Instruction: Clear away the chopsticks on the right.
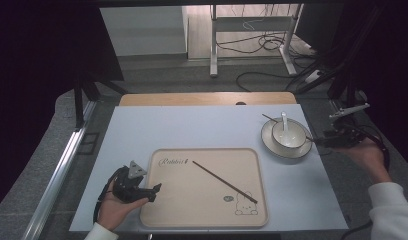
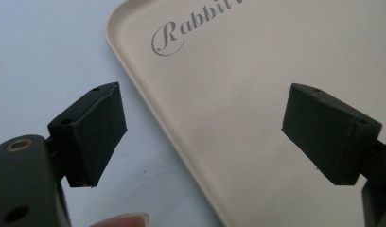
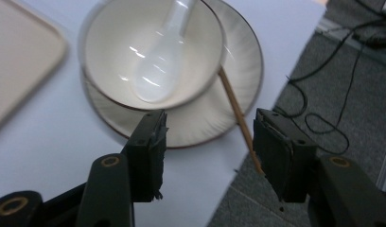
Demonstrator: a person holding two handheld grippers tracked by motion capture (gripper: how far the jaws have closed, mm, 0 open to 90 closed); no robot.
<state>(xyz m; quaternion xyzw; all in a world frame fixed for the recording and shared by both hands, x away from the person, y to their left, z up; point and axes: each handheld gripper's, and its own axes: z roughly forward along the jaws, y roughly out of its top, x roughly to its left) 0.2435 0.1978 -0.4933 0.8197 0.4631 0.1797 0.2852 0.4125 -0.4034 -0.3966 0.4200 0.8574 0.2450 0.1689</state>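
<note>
We see a pale counter [image 1: 207, 125] with a beige tray [image 1: 202, 210] near us, in the middle. The tray has a little rabbit drawn on it (and the word "Rabbit" in curly letters). One brown chopstick [image 1: 224, 181] lies slanted across the tray, all by itself.

On the right side of the counter sits a plate [image 1: 272, 147]. A white bowl [image 1: 279, 135] stands on the plate, and a white spoon [image 1: 284, 122] rests inside the bowl. A second chopstick [image 3: 236, 111] lies on the plate beside the bowl, and its end sticks out past the plate's rim toward the counter's right edge.

Our right tongs [image 1: 317, 142] are at the right edge of the counter, just beside the plate. In the right gripper view their jaws stand apart with nothing between them. The end of the second chopstick lies just by one jaw, but we cannot tell if it touches.

Our left tongs [image 1: 156, 190] rest at the near left corner of the tray. Their jaws are wide apart and hold nothing. One jaw is over the counter and the other is over the tray.
</note>
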